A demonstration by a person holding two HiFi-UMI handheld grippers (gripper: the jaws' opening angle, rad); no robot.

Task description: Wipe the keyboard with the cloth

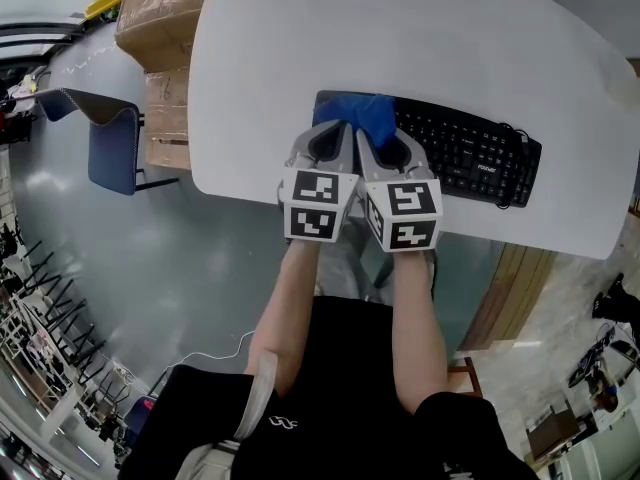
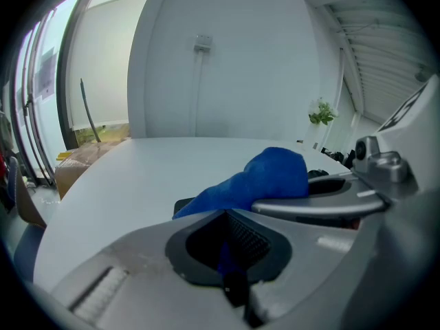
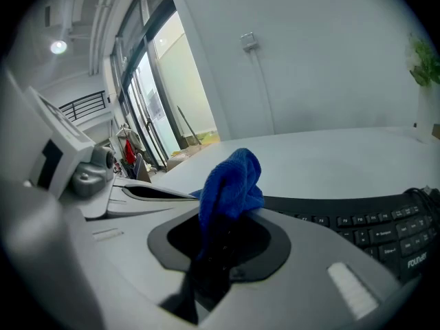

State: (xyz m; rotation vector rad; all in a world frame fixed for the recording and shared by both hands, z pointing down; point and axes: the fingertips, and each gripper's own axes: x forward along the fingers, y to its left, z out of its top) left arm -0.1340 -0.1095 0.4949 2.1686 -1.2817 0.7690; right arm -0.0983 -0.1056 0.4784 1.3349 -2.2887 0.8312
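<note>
Now | cloth (image 1: 365, 113): blue, bunched | atop keyboard (image 1: 470, 153): black, left end

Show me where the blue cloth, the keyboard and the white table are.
blue cloth (image 1: 368, 115): head view, on its bunched middle.
keyboard (image 1: 470, 153): head view, on the keys right of the cloth.
white table (image 1: 400, 28): head view, on its bare top beyond the keyboard.

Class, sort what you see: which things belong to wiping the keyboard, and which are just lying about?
For the job: blue cloth, keyboard, left hand-held gripper and right hand-held gripper, both shut on the cloth.
Lying about: cardboard boxes, blue chair, plant.
</note>
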